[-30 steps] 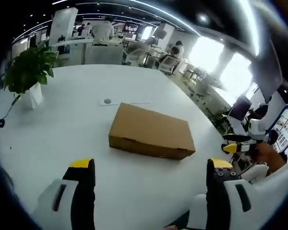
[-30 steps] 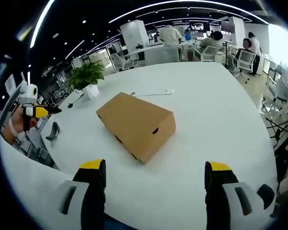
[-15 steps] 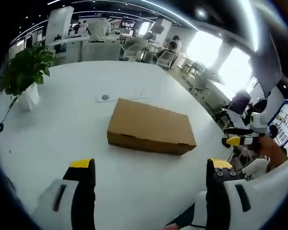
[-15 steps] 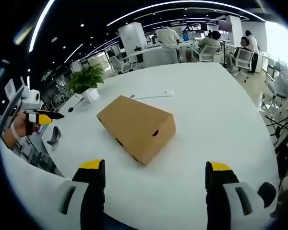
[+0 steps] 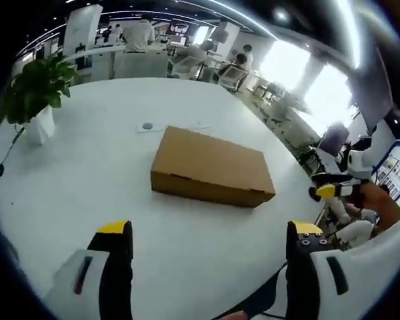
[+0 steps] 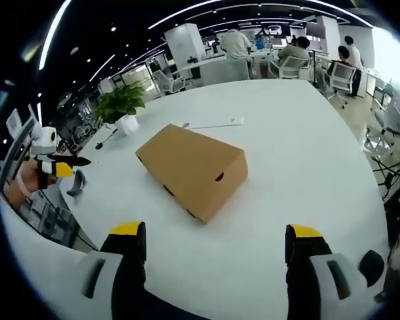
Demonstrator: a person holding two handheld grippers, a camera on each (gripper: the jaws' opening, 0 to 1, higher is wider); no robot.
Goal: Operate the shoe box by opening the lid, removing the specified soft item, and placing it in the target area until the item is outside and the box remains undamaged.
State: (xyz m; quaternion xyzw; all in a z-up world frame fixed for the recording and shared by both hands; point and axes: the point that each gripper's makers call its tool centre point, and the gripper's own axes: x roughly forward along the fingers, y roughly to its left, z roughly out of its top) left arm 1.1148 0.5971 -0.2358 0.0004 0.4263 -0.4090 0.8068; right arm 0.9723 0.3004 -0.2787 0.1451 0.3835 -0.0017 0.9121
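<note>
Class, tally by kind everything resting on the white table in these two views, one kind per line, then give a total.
Cardboard shoe box, lid closed: 1
Potted plant: 1
Flat white strip with a round grey disc: 1
Dark cable by the plant: 1
Total: 4

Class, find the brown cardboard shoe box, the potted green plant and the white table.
brown cardboard shoe box (image 6: 187, 160), right gripper view, closed lid top.
potted green plant (image 5: 33, 83), left gripper view, leaves.
white table (image 6: 300, 167), right gripper view, bare surface.

shoe box (image 5: 212, 167): matt brown cardboard | table (image 5: 87, 173): smooth white, slightly glossy
</note>
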